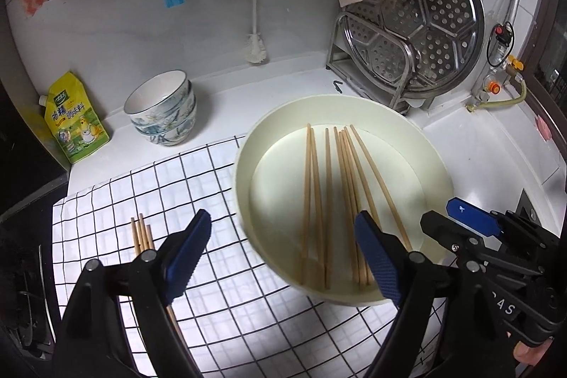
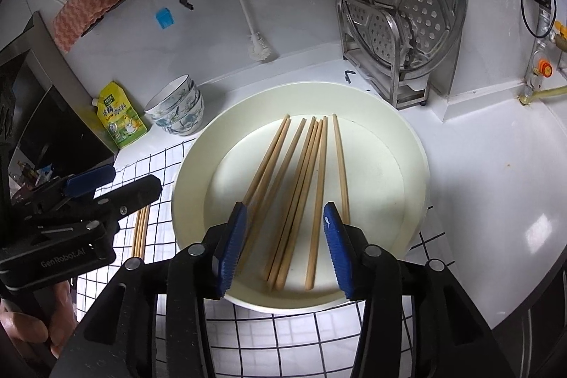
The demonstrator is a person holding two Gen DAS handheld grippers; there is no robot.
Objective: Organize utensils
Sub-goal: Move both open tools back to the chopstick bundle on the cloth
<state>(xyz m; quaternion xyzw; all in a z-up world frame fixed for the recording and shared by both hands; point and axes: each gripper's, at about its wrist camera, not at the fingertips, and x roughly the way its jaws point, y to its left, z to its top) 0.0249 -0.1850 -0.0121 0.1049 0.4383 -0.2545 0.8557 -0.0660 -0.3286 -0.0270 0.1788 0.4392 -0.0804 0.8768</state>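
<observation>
A round cream basin [image 1: 248, 144] [image 2: 187, 165] rests partly on a white checked cloth [image 1: 212, 183] and holds several wooden chopsticks [image 1: 327, 186] [image 2: 304, 172] lying side by side. A small bundle of chopsticks [image 1: 141, 232] [image 2: 141, 229] lies on the cloth left of the basin. My left gripper [image 1: 283, 254] hangs open over the basin's left edge and the cloth, with nothing between its pads. My right gripper [image 2: 283, 247] is open above the near ends of the basin's chopsticks, its pads clear of them. Each gripper shows in the other's view: right gripper [image 1: 437, 211], left gripper [image 2: 134, 178].
Stacked patterned bowls [image 1: 163, 108] and a yellow pouch [image 1: 76, 126] stand behind the cloth at the left. A perforated steel steamer plate [image 1: 418, 20] leans in a metal rack at the back right. A white brush [image 1: 255, 48] hangs on the wall. A black stove [image 1: 21, 254] borders the left.
</observation>
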